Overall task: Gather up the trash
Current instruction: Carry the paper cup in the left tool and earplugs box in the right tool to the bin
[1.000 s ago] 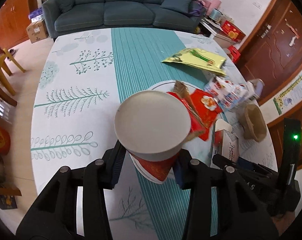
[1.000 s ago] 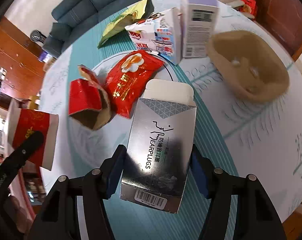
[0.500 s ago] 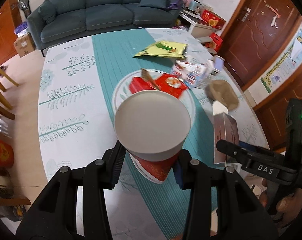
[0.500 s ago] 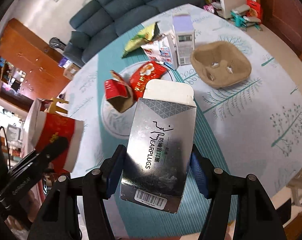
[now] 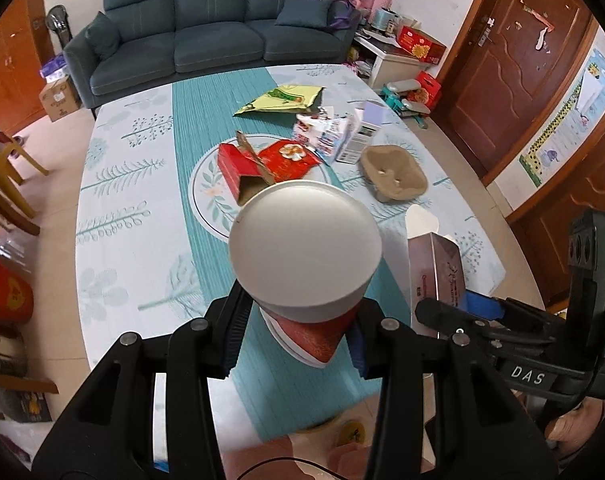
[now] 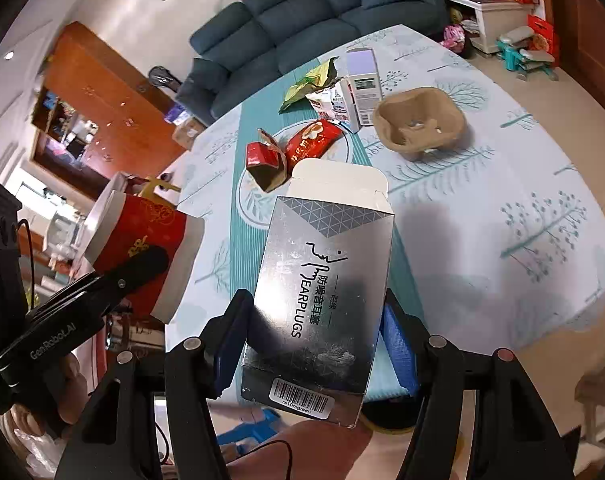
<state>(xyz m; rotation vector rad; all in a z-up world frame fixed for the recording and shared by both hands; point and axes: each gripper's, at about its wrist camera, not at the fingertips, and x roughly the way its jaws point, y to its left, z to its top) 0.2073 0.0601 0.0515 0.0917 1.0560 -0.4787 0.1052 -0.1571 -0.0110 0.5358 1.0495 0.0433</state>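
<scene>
Left gripper (image 5: 298,336) clamped on a red paper cup (image 5: 306,264), pads on both sides of the cup wall, white base end pointing away from the camera, cup held up over the near edge of the table (image 5: 134,208). In the right wrist view the same cup (image 6: 142,240) sits at far left, tilted on its side in the black fingers.

Centre of table: torn red carton (image 5: 242,168) and red snack bag (image 5: 290,156) on the printed circle; behind them a yellow-green bag (image 5: 278,100), a crumpled milk carton (image 5: 322,136) and a pale purple box (image 5: 362,132). Brown pulp cup tray (image 5: 394,174) to their right.

Right gripper (image 6: 310,344) closed on a silver earplug box (image 6: 326,288), held by its two long sides near the barcode end, open flap end forward, lifted clear of the table. Blue pads touching both sides.
</scene>
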